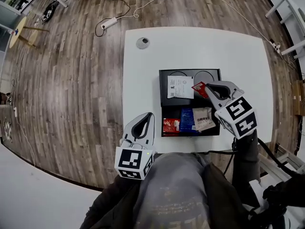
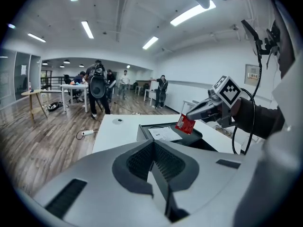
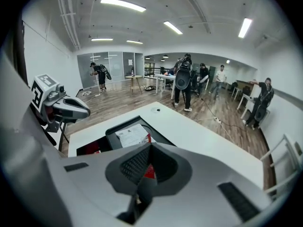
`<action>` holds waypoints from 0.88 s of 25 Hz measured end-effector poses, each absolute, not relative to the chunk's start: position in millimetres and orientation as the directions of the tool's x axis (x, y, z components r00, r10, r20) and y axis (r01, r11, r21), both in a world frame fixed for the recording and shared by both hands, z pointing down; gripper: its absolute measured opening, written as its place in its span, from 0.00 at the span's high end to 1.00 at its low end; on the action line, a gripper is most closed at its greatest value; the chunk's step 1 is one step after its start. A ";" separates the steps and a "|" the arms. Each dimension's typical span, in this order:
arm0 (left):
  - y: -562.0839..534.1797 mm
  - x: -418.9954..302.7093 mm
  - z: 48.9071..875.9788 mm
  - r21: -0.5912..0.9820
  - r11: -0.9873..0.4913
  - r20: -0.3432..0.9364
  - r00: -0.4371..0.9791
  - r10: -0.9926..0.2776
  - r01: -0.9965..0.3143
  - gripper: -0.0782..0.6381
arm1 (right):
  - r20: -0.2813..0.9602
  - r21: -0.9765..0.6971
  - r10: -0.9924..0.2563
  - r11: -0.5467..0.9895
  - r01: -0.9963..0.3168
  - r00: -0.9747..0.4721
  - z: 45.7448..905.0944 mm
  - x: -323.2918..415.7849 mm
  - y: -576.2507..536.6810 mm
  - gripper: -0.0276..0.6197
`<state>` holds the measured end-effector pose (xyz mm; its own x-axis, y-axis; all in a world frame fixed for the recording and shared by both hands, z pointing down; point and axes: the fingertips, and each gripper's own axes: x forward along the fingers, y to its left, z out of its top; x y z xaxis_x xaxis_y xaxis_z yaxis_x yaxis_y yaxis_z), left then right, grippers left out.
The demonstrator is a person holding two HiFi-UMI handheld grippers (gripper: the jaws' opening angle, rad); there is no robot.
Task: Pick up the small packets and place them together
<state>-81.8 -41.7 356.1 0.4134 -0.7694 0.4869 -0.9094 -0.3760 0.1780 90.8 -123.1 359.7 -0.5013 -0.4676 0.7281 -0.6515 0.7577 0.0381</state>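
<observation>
Red packet hung pinched in the right gripper above the black tray; the left gripper, jaws pressed together on nothing, sat just beside the tray

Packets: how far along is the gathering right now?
Done: a red packet, blue packet and beige packet lie side by side in the tray. In hand: the right gripper holds a second red packet above it. Left: setting it beside them.

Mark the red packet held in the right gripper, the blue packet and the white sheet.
held red packet (image 2: 185, 124), left gripper view, middle of its face
blue packet (image 1: 187, 119), head view, its middle
white sheet (image 1: 180, 87), head view, its middle
</observation>
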 end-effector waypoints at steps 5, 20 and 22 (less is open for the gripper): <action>-52.2 -78.8 375.8 0.189 -0.356 0.542 0.400 -0.739 -0.915 0.89 | 0.751 0.004 -0.447 0.738 -0.674 -0.486 384.6 100.7 -146.3 0.95; -53.8 -81.4 387.7 0.207 -0.324 0.560 0.383 -0.735 -0.923 0.89 | 0.723 0.052 -0.524 0.691 -0.721 -0.450 385.8 106.8 -172.3 0.88; -50.5 -81.5 384.1 0.206 -0.331 0.547 0.389 -0.741 -0.921 0.89 | 0.705 0.073 -0.553 0.678 -0.731 -0.443 375.4 108.1 -170.2 0.88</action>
<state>-81.5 -50.5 384.1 0.3892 -0.7408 0.5475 -0.9207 -0.3312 0.2064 108.1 -170.2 375.4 -0.4432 -0.5533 0.7053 -0.7311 0.6784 0.0728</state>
